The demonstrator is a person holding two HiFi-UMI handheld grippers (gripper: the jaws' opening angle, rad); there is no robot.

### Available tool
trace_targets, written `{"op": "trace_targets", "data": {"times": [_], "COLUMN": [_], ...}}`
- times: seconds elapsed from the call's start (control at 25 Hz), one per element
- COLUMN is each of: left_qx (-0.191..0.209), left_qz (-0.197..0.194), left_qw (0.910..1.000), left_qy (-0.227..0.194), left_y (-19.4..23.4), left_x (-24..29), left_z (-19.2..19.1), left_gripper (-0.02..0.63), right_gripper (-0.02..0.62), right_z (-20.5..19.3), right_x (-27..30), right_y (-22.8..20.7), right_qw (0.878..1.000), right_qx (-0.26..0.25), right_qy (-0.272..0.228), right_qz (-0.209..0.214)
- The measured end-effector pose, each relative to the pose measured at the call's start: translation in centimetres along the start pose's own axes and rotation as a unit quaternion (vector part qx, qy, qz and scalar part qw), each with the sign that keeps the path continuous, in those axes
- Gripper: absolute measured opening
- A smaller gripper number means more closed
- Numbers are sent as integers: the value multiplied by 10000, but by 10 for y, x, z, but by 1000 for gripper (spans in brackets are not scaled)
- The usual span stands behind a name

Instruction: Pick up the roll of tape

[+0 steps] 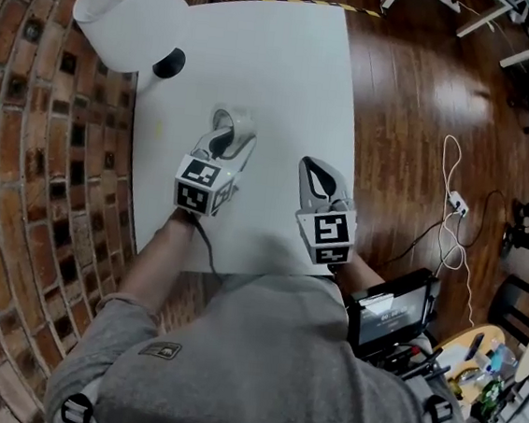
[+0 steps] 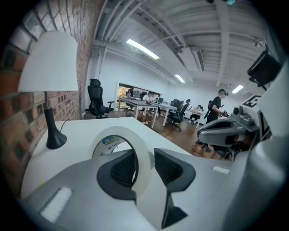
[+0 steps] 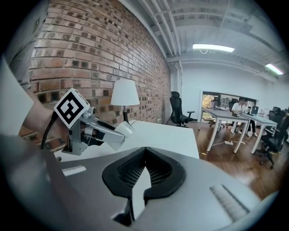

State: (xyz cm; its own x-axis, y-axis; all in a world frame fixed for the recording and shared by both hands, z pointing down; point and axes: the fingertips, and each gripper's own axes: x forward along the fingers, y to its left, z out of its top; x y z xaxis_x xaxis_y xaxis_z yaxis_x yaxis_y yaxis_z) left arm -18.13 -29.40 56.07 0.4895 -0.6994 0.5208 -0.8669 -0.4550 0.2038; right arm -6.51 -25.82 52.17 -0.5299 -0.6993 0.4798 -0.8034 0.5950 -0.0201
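The roll of tape (image 1: 235, 120) is a whitish ring with a printed inner core. My left gripper (image 1: 225, 139) is shut on it, over the middle of the white table (image 1: 290, 58). In the left gripper view the roll (image 2: 118, 132) stands on edge, its wall pinched between the two dark pads (image 2: 123, 170), one inside the ring and one outside. My right gripper (image 1: 322, 177) hovers to the right, near the table's front edge. It is shut with nothing in it, and its pads (image 3: 156, 169) meet at the tips. The right gripper view shows the left gripper (image 3: 118, 131) with the roll at its tip.
A white lamp shade (image 1: 126, 13) on a black base (image 1: 169, 63) stands at the table's far left corner, against the brick wall (image 1: 19, 133). A monitor (image 1: 390, 313) and cables (image 1: 453, 202) lie on the wooden floor to the right. Desks and chairs stand beyond.
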Motion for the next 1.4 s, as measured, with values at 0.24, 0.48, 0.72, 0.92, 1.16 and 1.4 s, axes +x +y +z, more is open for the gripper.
{"op": "trace_targets", "data": {"times": [0.24,0.48,0.72,0.92,1.16,1.4], "left_qx": [-380,-134,363,695,817,831], "left_qz": [68,473,994,1325,1723,1993], "left_qw": [9974,9912,9825,9747,9648,9589], "left_qy": [-613,-1229,-1536,-1663,-1810,-1840], "left_y": [-33,-77,-112,-154,-209,-244], "left_x": [-35,-69,-99,-122,-153,-183], "left_z": [10,21,25,29,19,0], "left_gripper": [124,123,123,121,121,121], "right_gripper": [12,12,12,12,12,12], "right_z": [19,30,28,28,21,5], "right_x": [-20,-47,-78,-115,-168,-211], "right_y": [5,1,-2,-5,-5,6], "right_qw": [9990,9969,9935,9893,9834,9794], "right_qx": [27,-30,-25,-28,-153,-273], "right_qy": [-443,-754,-1070,-1326,-1587,-1663], "right_qz": [73,241,382,603,872,1111]}}
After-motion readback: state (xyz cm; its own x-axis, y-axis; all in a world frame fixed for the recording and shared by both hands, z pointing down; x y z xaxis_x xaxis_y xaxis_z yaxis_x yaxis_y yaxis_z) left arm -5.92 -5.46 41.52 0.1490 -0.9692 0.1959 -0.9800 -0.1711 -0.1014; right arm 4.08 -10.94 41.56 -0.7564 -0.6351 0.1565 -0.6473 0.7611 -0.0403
